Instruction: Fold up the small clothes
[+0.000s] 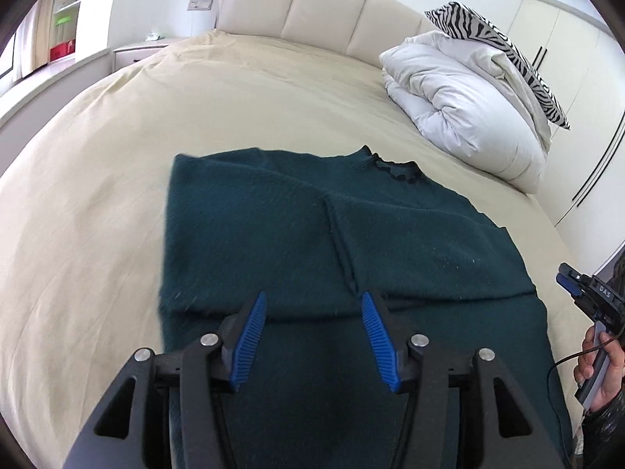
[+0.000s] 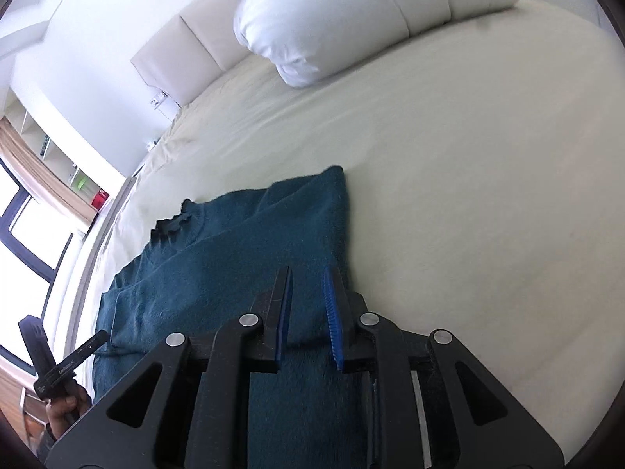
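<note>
Both the left gripper (image 1: 313, 305) and right gripper (image 2: 308, 277) hover with jaws parted, empty. Below them, the loosely folded sweater (image 1: 297, 234) could spring open or snag when regripped.

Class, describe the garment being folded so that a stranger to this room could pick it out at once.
Start at the wide bed with the cream sheet. Near its front edge lies the dark teal sweater, its sides folded in to meet at the middle. Unlike the white duvet by the headboard, it is dark, flat and has a frilled neckline.

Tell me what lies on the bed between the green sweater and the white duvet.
Nothing: in the left wrist view only bare beige sheet separates the sweater from the folded duvet.
</note>
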{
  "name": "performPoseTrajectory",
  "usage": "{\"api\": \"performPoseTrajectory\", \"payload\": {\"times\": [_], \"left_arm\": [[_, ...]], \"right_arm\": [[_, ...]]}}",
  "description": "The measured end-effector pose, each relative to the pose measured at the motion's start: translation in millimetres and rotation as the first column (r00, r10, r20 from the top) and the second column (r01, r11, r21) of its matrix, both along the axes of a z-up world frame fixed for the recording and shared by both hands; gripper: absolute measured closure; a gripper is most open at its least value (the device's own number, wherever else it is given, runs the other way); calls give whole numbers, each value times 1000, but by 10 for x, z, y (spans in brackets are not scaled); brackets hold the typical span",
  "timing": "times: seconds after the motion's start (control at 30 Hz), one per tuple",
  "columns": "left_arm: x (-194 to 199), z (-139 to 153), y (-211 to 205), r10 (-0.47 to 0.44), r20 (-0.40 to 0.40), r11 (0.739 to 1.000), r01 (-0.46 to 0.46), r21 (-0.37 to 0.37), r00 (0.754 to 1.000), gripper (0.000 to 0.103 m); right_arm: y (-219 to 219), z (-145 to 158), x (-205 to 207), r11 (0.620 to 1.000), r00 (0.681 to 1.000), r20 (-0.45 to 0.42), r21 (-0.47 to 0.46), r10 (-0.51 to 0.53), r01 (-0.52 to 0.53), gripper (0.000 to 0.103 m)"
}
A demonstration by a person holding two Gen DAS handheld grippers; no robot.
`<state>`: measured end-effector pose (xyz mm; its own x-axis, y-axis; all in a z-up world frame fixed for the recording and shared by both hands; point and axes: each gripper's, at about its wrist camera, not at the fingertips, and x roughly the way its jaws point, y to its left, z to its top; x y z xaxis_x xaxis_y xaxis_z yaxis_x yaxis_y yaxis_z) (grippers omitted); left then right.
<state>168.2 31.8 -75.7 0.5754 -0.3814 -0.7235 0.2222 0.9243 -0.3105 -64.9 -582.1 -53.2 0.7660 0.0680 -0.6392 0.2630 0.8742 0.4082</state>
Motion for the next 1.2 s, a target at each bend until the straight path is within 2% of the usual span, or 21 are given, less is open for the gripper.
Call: {"api": "performPoseTrajectory", "payload": {"times": [0.03, 0.07, 0.1, 0.13, 0.17, 0.27, 0.37, 0.43, 0.53, 0.67, 0.83, 0.93, 1.03, 1.1, 1.2], "left_arm": [[-136, 19, 97, 11, -4, 1000, -11, -11, 1000, 48], [-248, 40, 176, 15, -4, 1000, -15, -19, 1000, 48], [-396, 67, 251, 15, -1, 1000, -15, -22, 1000, 45], [-533, 92, 324, 16, 1, 1000, -16, -19, 1000, 43], [-686, 120, 394, 18, 3, 1000, -18, -16, 1000, 40], [-1104, 173, 649, 28, -1, 999, -28, -37, 1000, 36], [-1473, 153, 895, 42, -39, 996, -44, -72, 998, 32], [-1677, 106, 965, 21, -72, 997, -26, -69, 997, 30], [-1937, 44, 1000, -10, -113, 998, 4, -58, 994, 30], [-2155, -100, 1111, -31, -184, 989, 3, -148, 982, 30], [-2255, -254, 1226, -63, -263, 967, -6, -254, 963, 32], [-2281, -299, 1255, -82, -302, 957, -9, -289, 950, 36], [-2311, -337, 1292, -84, -338, 948, -29, -317, 937, 47], [-2330, -358, 1280, -93, -356, 943, -33, -330, 930, 56], [-2328, -363, 1254, -100, -370, 942, -32, -334, 924, 61]], "right_arm": [[86, 122, -171, 999, 1000, 26, -35, -2, 3, 66], [185, 214, -326, 998, 999, 54, -63, -5, 8, 39], [287, 303, -471, 996, 996, 87, -87, -7, 15, 28], [412, 395, -643, 992, 991, 132, -121, 1, 15, 22], [512, 463, -780, 989, 987, 157, -151, 23, 1, 20], [799, 573, -1138, 977, 982, 162, -203, 98, -64, 12], [964, 578, -1475, 976, 979, 170, -205, 112, -76, 11], [986, 550, -1654, 979, 981, 164, -189, 104, -73, 11], [948, 454, -1824, 988, 990, 102, -127, 99, -86, 11], [804, 281, -1986, 993, 994, 17, 29, 112, -113, 11], [539, 112, -2274, 972, 996, 9, 219, 89, -89, 13], [398, 19, -2429, 951, 997, 4, 299, 76, -74, 15], [260, -94, -2486, 929, 998, -23, 368, 62, -49, 18], [200, -189, -2540, 918, 997, -64, 397, 53, -23, 20], [149, -292, -2620, 910, 993, -108, 415, 52, -3, 23]]}}
